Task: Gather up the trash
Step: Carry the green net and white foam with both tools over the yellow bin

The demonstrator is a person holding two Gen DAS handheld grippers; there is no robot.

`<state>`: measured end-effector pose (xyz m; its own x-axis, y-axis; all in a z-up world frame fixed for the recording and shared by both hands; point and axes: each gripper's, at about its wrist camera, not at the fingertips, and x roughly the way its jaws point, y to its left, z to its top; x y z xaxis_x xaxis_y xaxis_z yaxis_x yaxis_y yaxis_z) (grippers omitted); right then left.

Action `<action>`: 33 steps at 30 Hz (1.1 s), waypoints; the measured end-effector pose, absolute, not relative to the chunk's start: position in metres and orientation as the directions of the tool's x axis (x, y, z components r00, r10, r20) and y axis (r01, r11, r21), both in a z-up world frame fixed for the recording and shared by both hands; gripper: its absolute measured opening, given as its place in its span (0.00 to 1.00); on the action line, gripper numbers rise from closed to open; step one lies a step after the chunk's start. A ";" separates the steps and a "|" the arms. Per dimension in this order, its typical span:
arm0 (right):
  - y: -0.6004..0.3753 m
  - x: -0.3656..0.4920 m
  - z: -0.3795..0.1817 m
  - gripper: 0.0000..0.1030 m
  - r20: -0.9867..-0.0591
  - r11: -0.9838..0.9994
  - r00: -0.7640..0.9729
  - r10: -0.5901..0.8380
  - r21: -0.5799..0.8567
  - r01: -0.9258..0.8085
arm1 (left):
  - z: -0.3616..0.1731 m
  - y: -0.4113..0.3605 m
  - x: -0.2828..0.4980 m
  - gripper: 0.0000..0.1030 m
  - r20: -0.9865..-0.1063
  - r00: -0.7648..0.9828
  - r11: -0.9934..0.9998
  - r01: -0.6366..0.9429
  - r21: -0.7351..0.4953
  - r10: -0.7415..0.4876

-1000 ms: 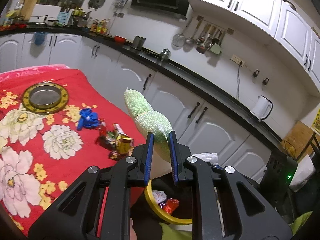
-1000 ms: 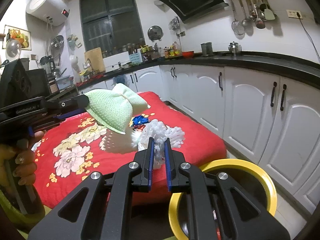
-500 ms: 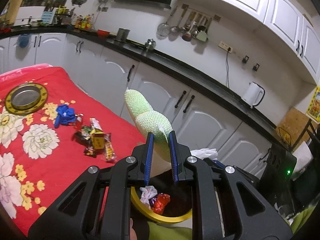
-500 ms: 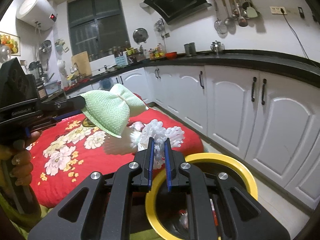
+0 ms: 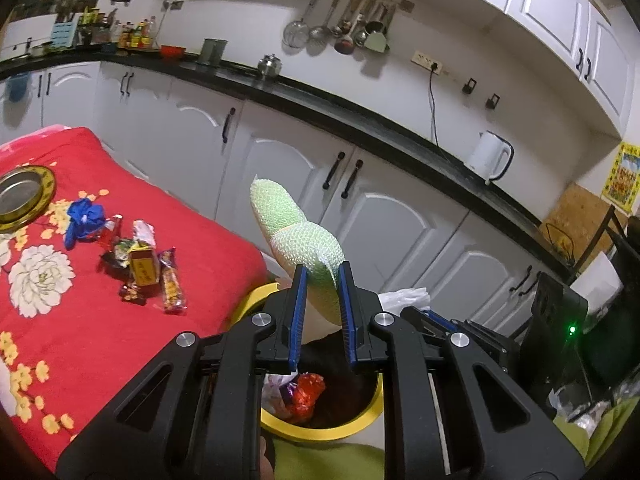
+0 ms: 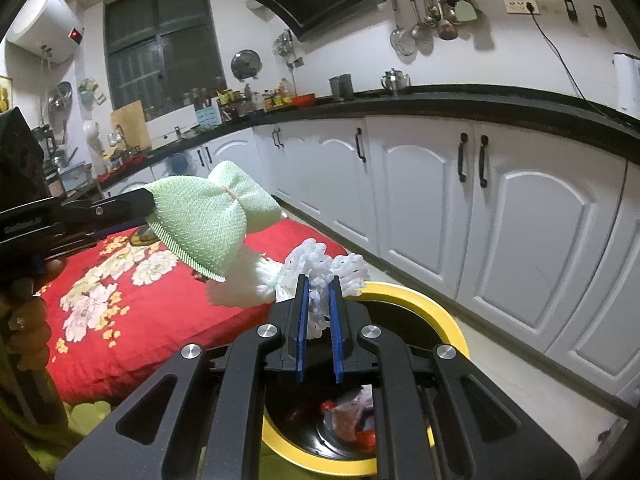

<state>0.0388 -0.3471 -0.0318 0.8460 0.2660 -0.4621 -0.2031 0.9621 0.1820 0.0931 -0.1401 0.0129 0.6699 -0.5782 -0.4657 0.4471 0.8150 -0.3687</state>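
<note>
My left gripper (image 5: 322, 276) is shut on a pale green foam net sleeve (image 5: 298, 236), which sticks up and forward from between the blue pads. It hangs over a black bin with a yellow rim (image 5: 320, 432) that holds wrappers. In the right wrist view the same green sleeve (image 6: 200, 216) shows at left, held by the left gripper (image 6: 149, 210). My right gripper (image 6: 319, 286) is shut on a white foam net (image 6: 320, 264) above the bin's yellow rim (image 6: 440, 320). Several wrappers (image 5: 148, 268) and a blue scrap (image 5: 84, 218) lie on the red floral tablecloth (image 5: 100, 340).
A round metal dish with a gold rim (image 5: 22, 196) sits on the table at far left. White cabinets (image 6: 520, 240) under a black counter run behind the bin. A white kettle (image 5: 490, 156) stands on the counter. A hand (image 6: 24, 316) grips the left tool.
Both grippers have moved away from the table toward the bin, each still holding its foam net. The bin's opening now lies under both sets of fingers, and the table has slid left.
</note>
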 end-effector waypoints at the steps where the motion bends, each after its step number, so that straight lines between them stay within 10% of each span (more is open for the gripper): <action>1: -0.349 0.038 -0.034 0.10 -0.467 0.963 0.845 0.261 0.183 -0.196 | 0.011 -0.144 0.094 0.10 -0.472 0.664 0.814 0.451 -0.365 -0.580; 33: -0.396 0.054 -0.090 0.10 -0.590 0.990 0.803 0.081 0.139 0.002 | -0.056 -0.187 0.108 0.10 -0.621 0.540 0.815 0.475 -0.332 -0.568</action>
